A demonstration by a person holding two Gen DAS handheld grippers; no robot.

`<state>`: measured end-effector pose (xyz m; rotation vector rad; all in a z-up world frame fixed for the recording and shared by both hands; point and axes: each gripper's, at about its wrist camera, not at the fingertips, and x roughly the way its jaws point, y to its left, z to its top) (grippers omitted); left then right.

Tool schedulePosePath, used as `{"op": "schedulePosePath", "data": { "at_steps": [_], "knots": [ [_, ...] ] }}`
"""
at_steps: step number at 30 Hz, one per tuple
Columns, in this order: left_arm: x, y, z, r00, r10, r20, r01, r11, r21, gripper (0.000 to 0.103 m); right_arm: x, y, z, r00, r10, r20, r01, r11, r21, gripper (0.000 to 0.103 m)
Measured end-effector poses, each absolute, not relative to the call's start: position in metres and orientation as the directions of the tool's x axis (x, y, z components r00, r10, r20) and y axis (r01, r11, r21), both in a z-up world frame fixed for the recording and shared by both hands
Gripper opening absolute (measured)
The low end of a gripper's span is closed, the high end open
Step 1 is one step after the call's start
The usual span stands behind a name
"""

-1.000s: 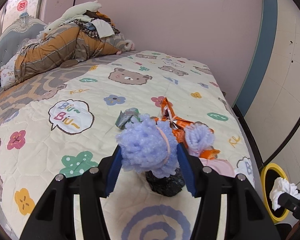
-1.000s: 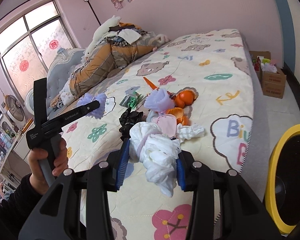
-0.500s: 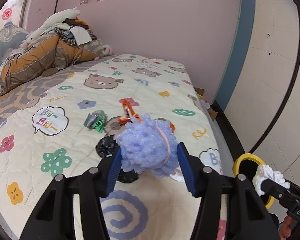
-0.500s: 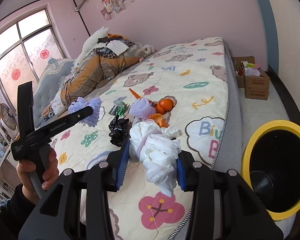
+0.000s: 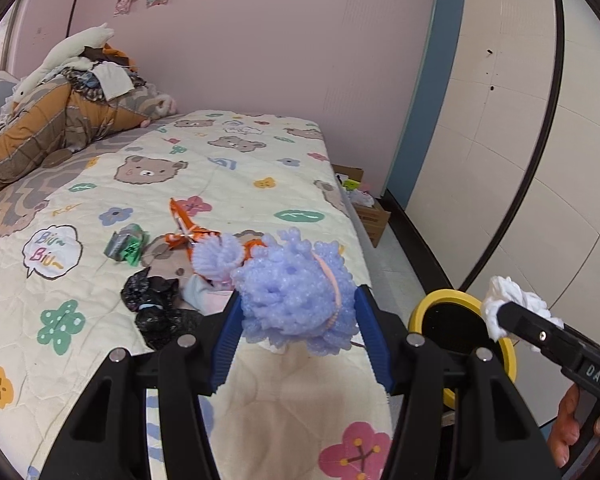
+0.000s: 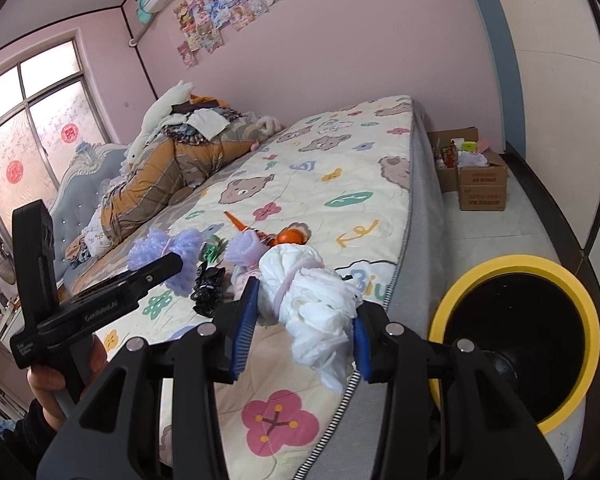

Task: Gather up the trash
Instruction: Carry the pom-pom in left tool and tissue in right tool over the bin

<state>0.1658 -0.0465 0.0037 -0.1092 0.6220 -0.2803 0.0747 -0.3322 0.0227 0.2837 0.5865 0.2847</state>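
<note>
Two handheld grippers each carry one piece of trash. The left gripper (image 5: 298, 334) is clamped on a fluffy lilac foam ball (image 5: 294, 290); the right gripper (image 6: 302, 330) is clamped on a knotted white plastic bag wad (image 6: 310, 292). Five or six more scraps lie on the cartoon-print quilted bed (image 5: 228, 160): a second lilac puff (image 5: 216, 256), a crumpled black bag (image 5: 152, 304), a grey-green wrapper (image 5: 126, 242), orange wrappers (image 5: 186, 230) and a pale pink piece half hidden behind the ball. One yellow-rimmed black bin (image 6: 516, 334) stands on the floor just beside the bed. Since a second ago both grippers have swung from over the bed toward the bin, which now shows far more fully. Its base is cut off.
</note>
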Motion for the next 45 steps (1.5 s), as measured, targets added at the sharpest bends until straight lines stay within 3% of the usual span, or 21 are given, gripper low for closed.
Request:
{"op": "schedulePosePath", "data": {
  "at_steps": [23,45],
  "knots": [
    [0.195,-0.184,-0.018,0.667,-0.430,-0.608,0.422,0.891,-0.168,0.053,0.087,-0.462,0.010,0.836,0.175,-0.520,0.044,0.923,0.382,0.040],
    [0.221,-0.285,-0.093,0.499,-0.481,-0.721,0.522,0.831,-0.193,0.054,0.124,-0.552,-0.052,0.778,0.087,-0.623,0.232,0.881,0.412,0.040]
  ]
}}
